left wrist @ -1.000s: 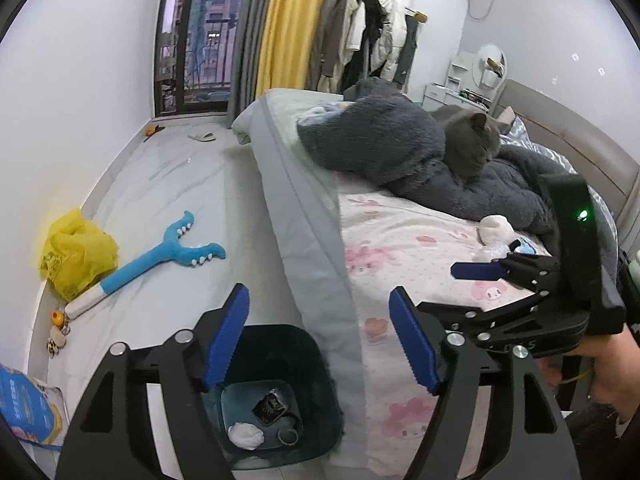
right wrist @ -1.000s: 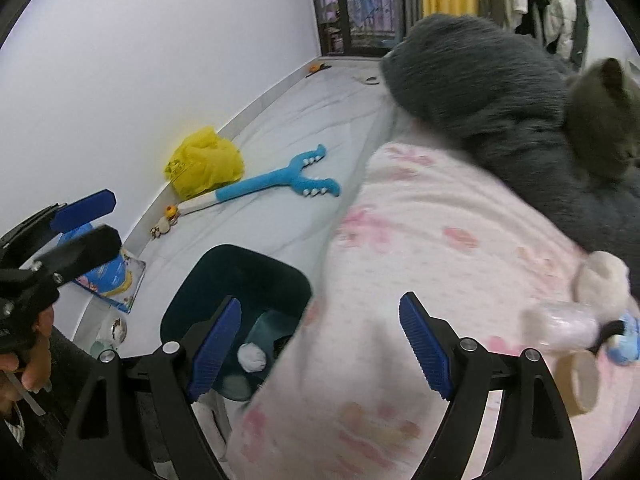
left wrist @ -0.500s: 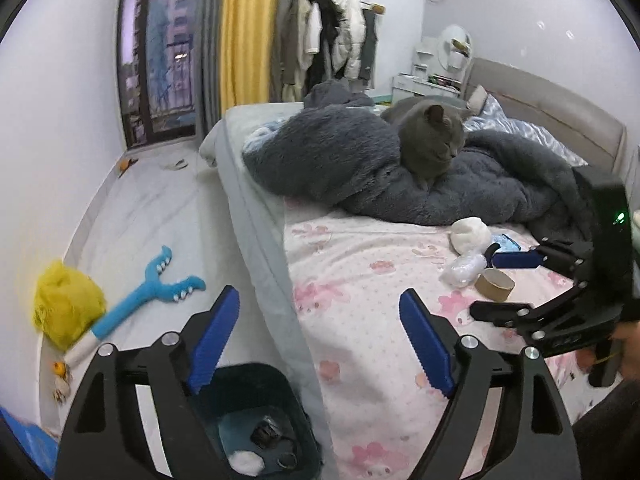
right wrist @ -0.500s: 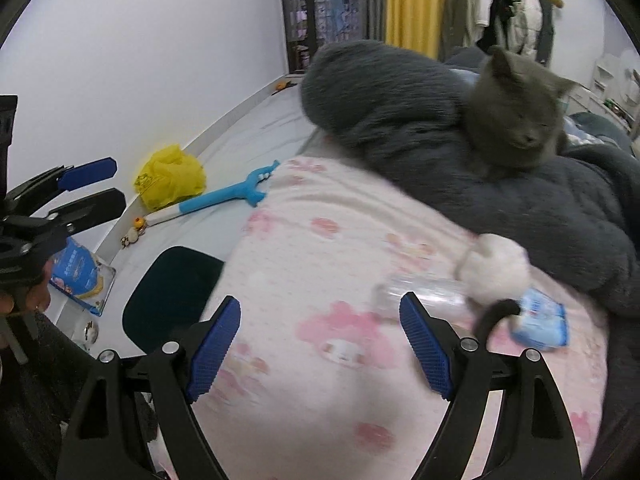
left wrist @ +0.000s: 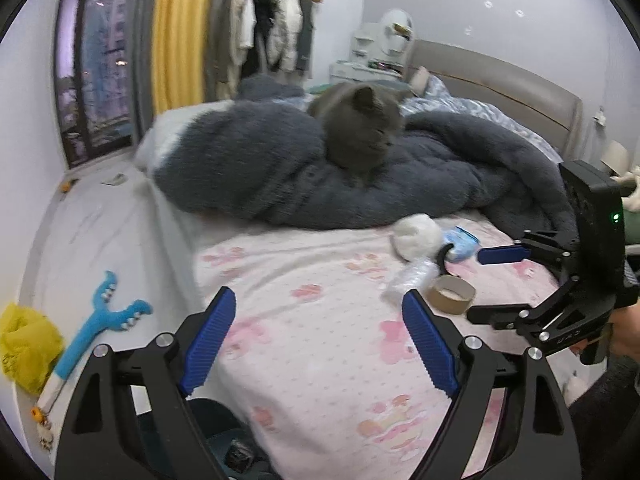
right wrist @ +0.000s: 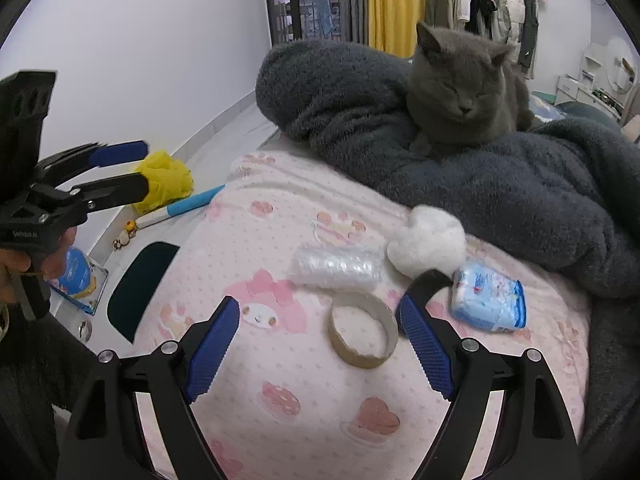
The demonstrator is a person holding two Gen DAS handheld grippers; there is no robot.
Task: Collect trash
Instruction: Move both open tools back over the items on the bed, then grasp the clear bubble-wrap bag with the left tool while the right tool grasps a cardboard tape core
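Right gripper [right wrist: 320, 344] is hovering low over the pink bedsheet [right wrist: 280, 408], jaws spread wide and holding nothing; the cardboard ring [right wrist: 362, 330] is lying flat on the sheet directly ahead, just inside the gap and closer to the right-hand finger; beyond it the bubble-wrap roll [right wrist: 336, 266] is lying with its long axis crosswise to the fingers; the white wad [right wrist: 426, 244] and the blue tissue pack [right wrist: 490, 300] are sitting further on and to the right, a dark curved strap [right wrist: 426, 282] between them; the grey cat [right wrist: 464, 88] is resting on the dark blanket [right wrist: 540, 184] behind; left gripper [left wrist: 316, 340] is also spread and empty, held over the near bed edge, well apart from the litter; the bin [right wrist: 140, 280] is standing on the floor to the left of the bed; judgement: the right gripper is the nearer tool, and the ring is likely next; lying flat, it probably calls for pinching one wall, not spanning the hoop
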